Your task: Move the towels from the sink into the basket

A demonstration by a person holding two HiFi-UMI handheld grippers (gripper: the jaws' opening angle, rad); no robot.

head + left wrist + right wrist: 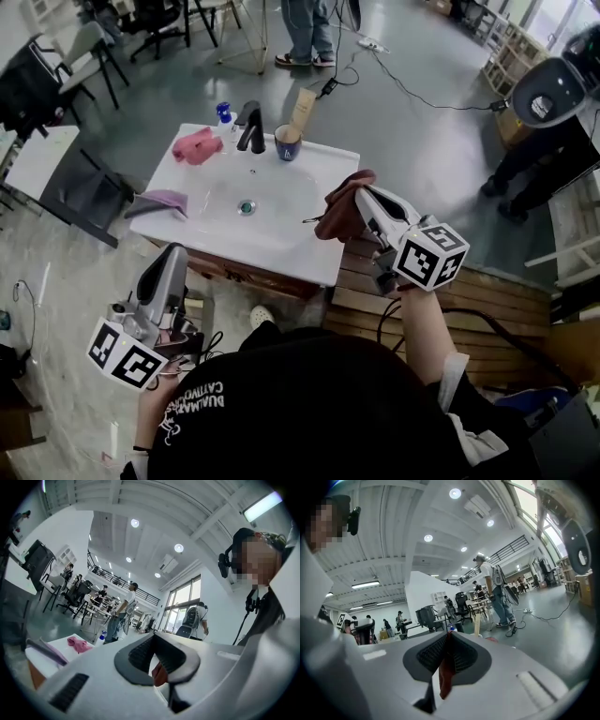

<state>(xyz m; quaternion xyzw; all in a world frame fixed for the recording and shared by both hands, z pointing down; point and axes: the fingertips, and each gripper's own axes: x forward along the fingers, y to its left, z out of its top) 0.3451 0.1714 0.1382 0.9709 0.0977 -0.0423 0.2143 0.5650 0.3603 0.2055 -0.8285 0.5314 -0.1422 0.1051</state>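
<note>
Grey left tongs [173,251] and right tongs [364,194] bear black-and-white marker cubes [429,253]; the black top [309,412] has white lettering.

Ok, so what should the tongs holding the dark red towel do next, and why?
Probably carry it off sideways. The right tongs are shut on the dark red towel, which hangs above the right edge of the sink. It only needs taking to the basket, though no view shows the basket. A pink towel and a purple towel lie waiting on the sink.
</note>
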